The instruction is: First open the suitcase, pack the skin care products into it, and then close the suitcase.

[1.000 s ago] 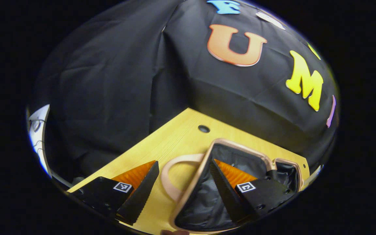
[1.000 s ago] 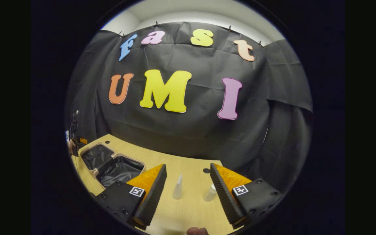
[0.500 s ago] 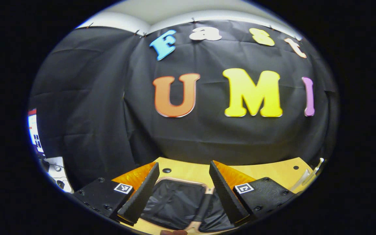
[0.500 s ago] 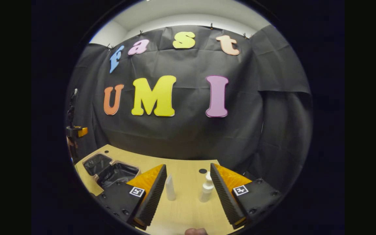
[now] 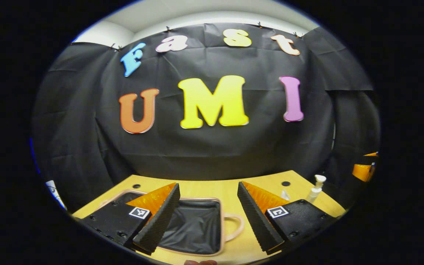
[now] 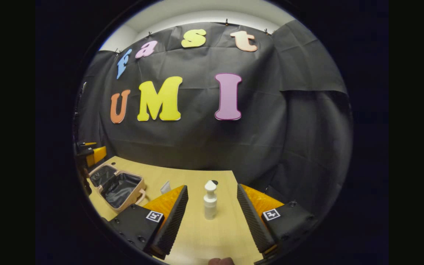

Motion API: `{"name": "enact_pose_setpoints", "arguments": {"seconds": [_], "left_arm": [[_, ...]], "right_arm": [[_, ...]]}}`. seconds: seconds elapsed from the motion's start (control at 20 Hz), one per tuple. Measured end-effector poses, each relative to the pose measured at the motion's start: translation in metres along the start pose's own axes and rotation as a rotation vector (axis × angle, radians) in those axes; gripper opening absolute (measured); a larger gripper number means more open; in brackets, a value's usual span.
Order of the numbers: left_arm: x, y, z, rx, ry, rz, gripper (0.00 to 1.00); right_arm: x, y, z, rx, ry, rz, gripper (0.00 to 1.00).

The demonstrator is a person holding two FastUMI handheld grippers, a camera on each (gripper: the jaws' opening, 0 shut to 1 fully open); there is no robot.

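Note:
The suitcase [image 5: 193,228] lies open on the wooden table, pink-rimmed with black lining, its handle [image 5: 236,226] pointing right. My left gripper [image 5: 207,186] hovers open just above its near half, nothing between the fingers. In the right gripper view the suitcase [image 6: 116,186] sits at far left, both halves spread flat. A white pump bottle [image 6: 209,200] stands upright ahead of my open right gripper [image 6: 212,186], centred between the fingers and untouched. A small white tube [image 6: 165,187] stands left of it. The left gripper view has the pump bottle [image 5: 315,187] and tube [image 5: 285,195] at right.
The table [image 6: 197,235] has small round holes near its back edge [image 5: 286,183] and ends at the black cloth wall. The other gripper [image 6: 92,154] hangs beyond the suitcase at far left. Bare wood lies between the suitcase and the bottles.
The left gripper swung right and levelled out over the open suitcase. The right gripper turned right: the pump bottle moved from beside the right finger to centre, and the tube slid behind the left finger.

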State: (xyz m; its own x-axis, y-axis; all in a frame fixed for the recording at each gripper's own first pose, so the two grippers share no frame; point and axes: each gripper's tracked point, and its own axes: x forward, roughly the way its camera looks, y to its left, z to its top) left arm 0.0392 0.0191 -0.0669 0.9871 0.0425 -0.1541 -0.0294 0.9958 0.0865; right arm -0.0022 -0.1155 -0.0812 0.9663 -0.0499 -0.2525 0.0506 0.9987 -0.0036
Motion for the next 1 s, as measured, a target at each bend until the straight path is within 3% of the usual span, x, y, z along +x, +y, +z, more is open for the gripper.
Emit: {"name": "enact_pose_setpoints", "arguments": {"seconds": [0.25,0.45,0.75,1.0], "left_arm": [[0.016,-0.099,-0.055,0.037,0.109,-0.189,1.0],[0.043,-0.144,-0.116,0.093,0.207,-0.253,1.0],[0.094,-0.162,-0.175,-0.009,0.317,-0.227,1.0],[0.123,-0.157,-0.197,-0.077,0.359,-0.167,1.0]], "right_arm": [[0.005,-0.021,-0.022,0.005,0.05,0.014,0.8],[0.008,-0.04,-0.046,-0.005,0.112,0.016,0.79],[-0.003,-0.083,-0.065,-0.028,0.172,-0.035,0.77],[-0.001,-0.106,-0.076,-0.015,0.199,-0.08,0.8]]}}
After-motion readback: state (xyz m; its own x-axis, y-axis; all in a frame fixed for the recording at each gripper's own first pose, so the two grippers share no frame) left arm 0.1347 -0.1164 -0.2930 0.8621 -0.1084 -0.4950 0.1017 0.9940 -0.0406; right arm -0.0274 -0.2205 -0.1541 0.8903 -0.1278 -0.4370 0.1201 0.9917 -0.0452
